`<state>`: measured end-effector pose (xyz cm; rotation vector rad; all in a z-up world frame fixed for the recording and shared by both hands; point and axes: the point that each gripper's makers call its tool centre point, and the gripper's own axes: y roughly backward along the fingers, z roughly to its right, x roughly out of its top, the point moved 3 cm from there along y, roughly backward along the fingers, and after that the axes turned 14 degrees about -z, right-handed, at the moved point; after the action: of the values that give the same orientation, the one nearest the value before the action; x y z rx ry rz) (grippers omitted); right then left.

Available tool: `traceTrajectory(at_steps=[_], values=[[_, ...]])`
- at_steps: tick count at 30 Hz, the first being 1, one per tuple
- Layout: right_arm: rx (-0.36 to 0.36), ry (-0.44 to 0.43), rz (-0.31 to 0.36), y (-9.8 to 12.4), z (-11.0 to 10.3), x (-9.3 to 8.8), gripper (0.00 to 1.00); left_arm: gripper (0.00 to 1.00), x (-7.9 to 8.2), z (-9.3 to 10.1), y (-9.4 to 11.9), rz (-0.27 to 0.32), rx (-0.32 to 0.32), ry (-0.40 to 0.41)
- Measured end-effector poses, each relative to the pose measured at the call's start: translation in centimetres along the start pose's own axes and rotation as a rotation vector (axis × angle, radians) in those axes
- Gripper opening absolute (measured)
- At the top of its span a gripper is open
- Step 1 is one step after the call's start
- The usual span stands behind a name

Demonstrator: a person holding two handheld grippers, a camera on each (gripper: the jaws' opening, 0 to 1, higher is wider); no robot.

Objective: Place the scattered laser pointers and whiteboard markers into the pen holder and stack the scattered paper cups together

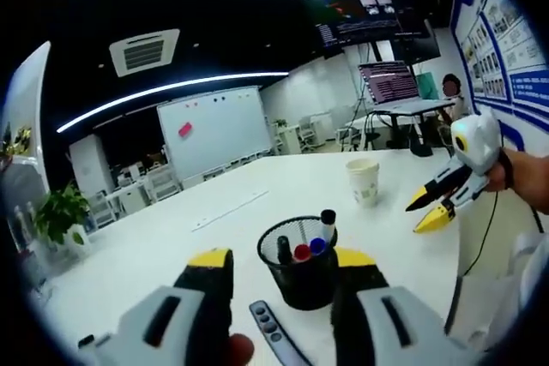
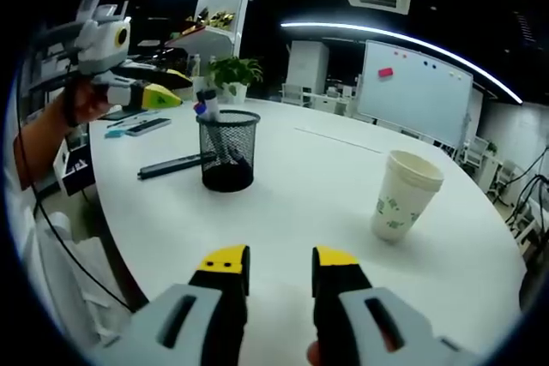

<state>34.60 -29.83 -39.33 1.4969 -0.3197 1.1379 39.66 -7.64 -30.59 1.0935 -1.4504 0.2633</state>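
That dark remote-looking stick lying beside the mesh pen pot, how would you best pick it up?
Grip the laser pointer across its narrow middle, coming down from above. It lies flat on the white table, long and slim, beside the pen holder, so the jaws should straddle its width.

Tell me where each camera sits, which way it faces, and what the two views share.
Left gripper view: rides the left tool, looking along its jaws across the table at the holder, with the cup and whiteboard beyond; a hand holds the right tool.
Right gripper view: rides the right tool, facing the cup and holder; a hand holds the left tool.
Shared: table, holder, cup, whiteboard.
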Motion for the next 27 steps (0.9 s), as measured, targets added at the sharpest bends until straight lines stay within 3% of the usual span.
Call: traceTrajectory(at_steps=[17,27], values=[[-0.013,0.002,-0.001,0.2,0.4,0.0,0.29,0.45,-1.7,-0.6,0.4,-0.053,0.019,0.084],[-0.013,0.006,-0.007,0.1,0.4,0.0,0.29,0.43,-4.3,-1.0,0.5,-0.129,0.044,0.134]])
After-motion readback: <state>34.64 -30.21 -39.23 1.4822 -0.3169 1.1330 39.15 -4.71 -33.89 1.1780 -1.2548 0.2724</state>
